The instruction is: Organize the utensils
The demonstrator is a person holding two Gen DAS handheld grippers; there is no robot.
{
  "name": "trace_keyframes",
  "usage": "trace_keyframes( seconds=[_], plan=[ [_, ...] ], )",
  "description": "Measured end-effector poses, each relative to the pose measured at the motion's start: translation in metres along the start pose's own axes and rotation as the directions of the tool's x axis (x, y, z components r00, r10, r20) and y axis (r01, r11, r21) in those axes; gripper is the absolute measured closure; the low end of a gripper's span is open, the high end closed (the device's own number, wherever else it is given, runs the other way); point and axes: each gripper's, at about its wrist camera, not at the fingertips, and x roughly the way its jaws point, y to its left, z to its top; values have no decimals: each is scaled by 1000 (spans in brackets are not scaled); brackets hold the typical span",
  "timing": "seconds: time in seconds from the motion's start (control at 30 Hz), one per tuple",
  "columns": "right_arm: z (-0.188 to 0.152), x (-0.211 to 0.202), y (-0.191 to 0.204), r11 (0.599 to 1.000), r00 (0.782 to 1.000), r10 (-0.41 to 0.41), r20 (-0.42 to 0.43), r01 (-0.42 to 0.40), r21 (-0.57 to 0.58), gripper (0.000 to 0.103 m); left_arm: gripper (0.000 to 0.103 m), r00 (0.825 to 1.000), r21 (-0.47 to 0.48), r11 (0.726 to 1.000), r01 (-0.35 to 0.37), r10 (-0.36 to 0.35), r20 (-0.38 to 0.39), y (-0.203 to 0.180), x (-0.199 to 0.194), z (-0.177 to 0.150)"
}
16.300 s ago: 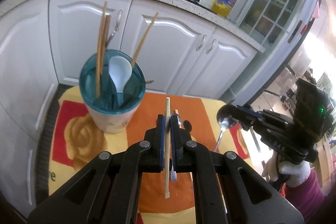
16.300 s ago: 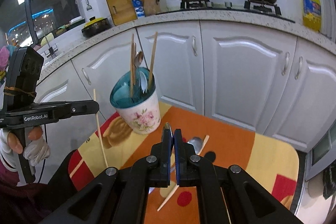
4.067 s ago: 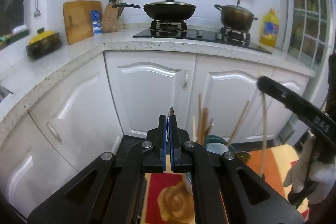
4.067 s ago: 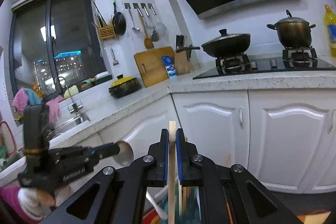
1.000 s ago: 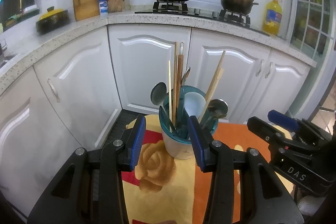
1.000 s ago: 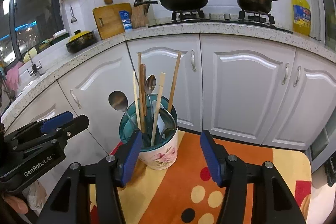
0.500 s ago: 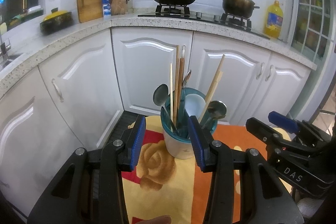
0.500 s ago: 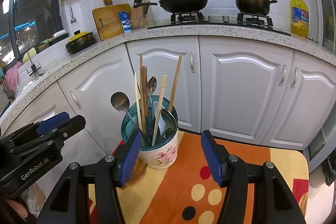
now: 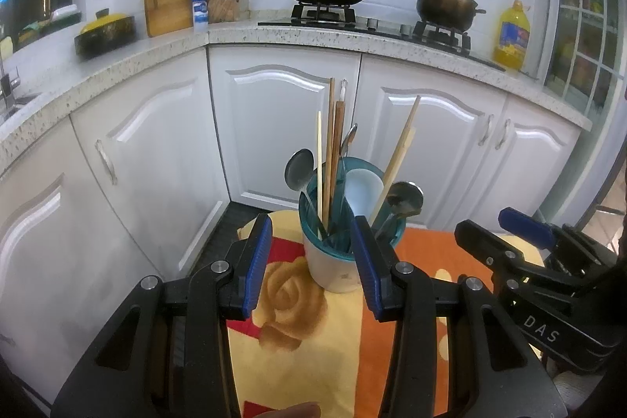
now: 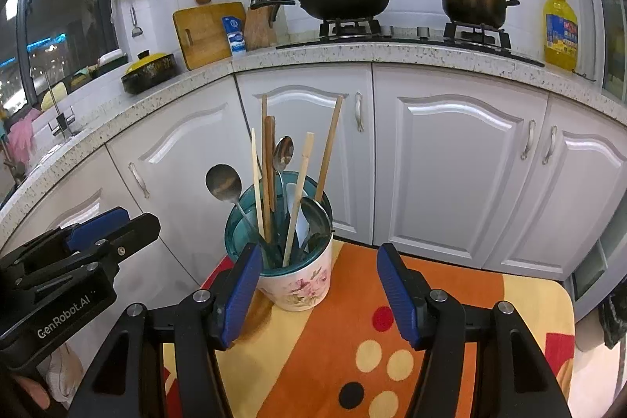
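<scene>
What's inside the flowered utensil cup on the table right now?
In the cup: wooden chopsticks, metal spoons and a white spoon, standing upright. Their lower ends and the cup's bottom are hidden by its wall.

the utensil holder (image 10: pixel 298 285) is white with pink flowers and has a teal insert (image 10: pixel 239 222). the cloth (image 10: pixel 352 351) on the table is orange and yellow with red, cream and black dots and a tan rose print (image 9: pixel 290 304). the right gripper (image 10: pixel 317 294) and the left gripper (image 9: pixel 311 265) are black with blue pads (image 10: pixel 395 292). the chopsticks (image 10: pixel 329 147) are light and brown wood, the spoons (image 10: pixel 223 183) silver.
</scene>
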Motion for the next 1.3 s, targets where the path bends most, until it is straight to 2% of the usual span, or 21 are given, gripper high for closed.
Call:
trace_keyframes(
  seconds=[1.3],
  plan=[
    [2, 9, 4, 1000, 1000, -1, -29, 1, -13, 43, 62, 1000, -11, 1000, -10, 9, -15, 3, 5, -2]
  ],
)
